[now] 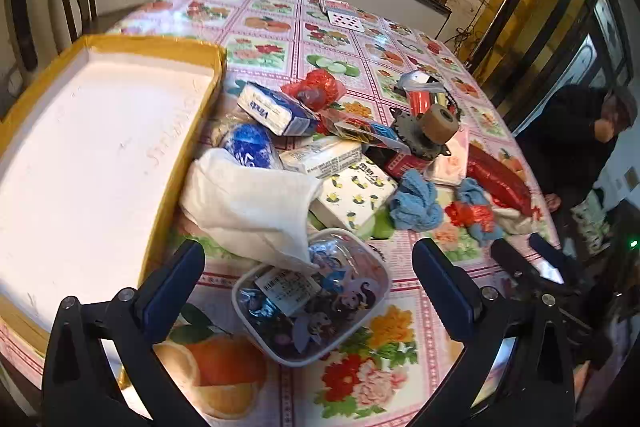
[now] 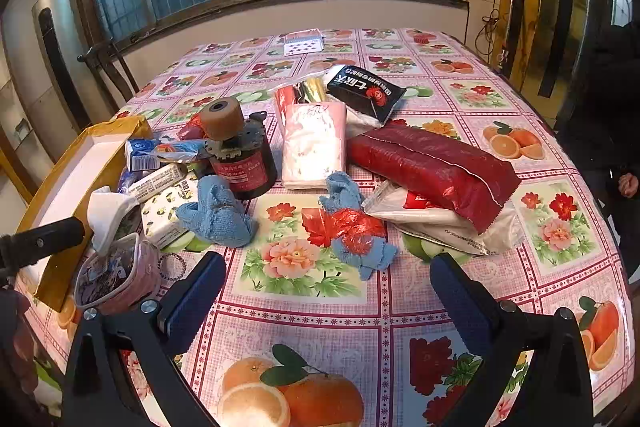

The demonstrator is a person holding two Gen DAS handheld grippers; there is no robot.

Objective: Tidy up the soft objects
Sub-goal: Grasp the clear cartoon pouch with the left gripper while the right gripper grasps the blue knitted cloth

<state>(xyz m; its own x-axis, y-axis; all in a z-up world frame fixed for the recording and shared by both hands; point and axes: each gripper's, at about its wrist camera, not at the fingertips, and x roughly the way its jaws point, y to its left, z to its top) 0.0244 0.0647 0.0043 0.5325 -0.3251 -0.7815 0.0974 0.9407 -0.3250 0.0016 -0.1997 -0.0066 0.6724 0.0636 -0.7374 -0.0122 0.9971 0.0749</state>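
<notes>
Left wrist view is showing the left gripper (image 1: 308,267) spreading its jaws wide on either side of a clear plastic tub with cartoon stickers (image 1: 312,297), gripping nothing. A crumpled white cloth (image 1: 248,203) is draping from the pile onto the tub's rim, long axis running from the shallow yellow-edged white tray (image 1: 182,163) down toward the camera. That tray is sitting just beside it, probably as the destination. Right wrist view is showing the right gripper (image 2: 326,287) likewise gaping, hovering near a blue knitted rag (image 2: 218,213).
</notes>
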